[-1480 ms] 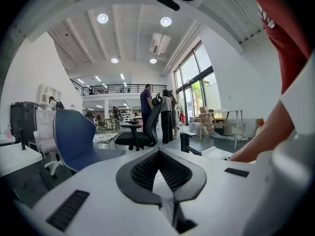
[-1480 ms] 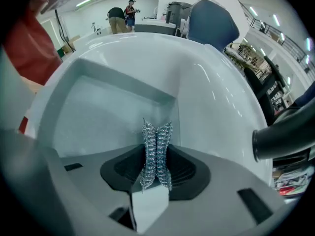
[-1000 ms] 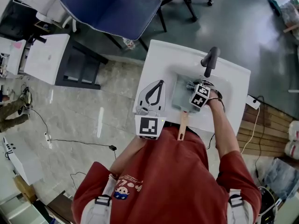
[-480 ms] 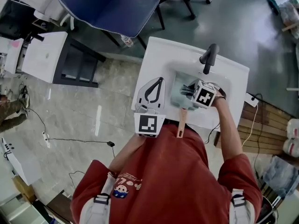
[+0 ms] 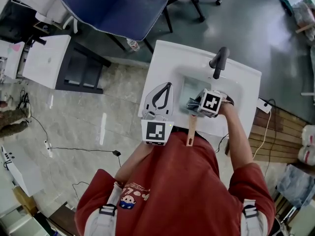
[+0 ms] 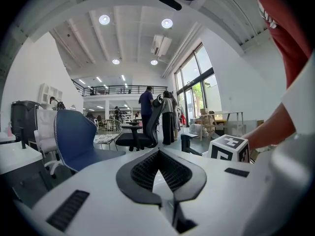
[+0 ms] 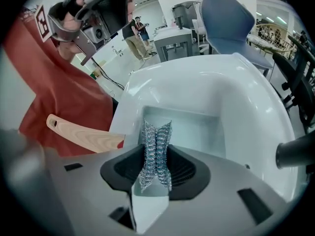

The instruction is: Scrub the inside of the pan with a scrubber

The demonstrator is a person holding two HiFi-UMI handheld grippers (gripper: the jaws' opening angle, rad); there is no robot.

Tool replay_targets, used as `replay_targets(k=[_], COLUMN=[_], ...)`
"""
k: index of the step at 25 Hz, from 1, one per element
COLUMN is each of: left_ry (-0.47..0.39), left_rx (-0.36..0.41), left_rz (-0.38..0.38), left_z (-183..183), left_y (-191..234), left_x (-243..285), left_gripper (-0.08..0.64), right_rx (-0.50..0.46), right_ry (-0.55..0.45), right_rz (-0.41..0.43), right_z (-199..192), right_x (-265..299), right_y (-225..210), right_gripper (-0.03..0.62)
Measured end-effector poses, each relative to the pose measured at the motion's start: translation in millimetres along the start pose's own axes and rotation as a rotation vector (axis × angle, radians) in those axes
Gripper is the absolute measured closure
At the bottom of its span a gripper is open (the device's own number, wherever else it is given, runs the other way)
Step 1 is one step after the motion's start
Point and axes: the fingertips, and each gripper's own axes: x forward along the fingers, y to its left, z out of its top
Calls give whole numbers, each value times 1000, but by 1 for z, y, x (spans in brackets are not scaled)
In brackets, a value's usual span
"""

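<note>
A white sink unit (image 5: 167, 63) stands on the grey floor (image 5: 123, 112), with a black faucet (image 5: 219, 60) rising at the far rim of its basin (image 7: 231, 97). In the basin lies the pan (image 5: 189, 90), its wooden handle (image 5: 191, 131) jutting over the near edge.

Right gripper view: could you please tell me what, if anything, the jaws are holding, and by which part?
The right gripper pinches a metal wire scrubber across its middle.

Shiny, coiled metal-wire scrubber (image 7: 155, 132) in the right claw (image 7: 155, 151); left of it a smooth, matt wooden pan handle (image 7: 83, 134); beyond, a glossy white sink (image 7: 206, 90).
</note>
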Motion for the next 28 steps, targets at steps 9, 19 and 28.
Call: replay_targets(k=[9, 19, 28], left_ry=[4, 4, 11], left_rx=[-3, -4, -2], left_rz=[-2, -1, -10], left_z=[-2, -2, -4], left_y=[-2, -1, -2], left_x=[1, 1, 1], left_gripper=[548, 547, 548], right_rx=[34, 10, -21], right_ry=[6, 20, 30], right_rz=[121, 99, -95], right_z=[0, 2, 2], right_x=[12, 15, 23], right_y=[4, -1, -33], right_gripper=[445, 443, 443])
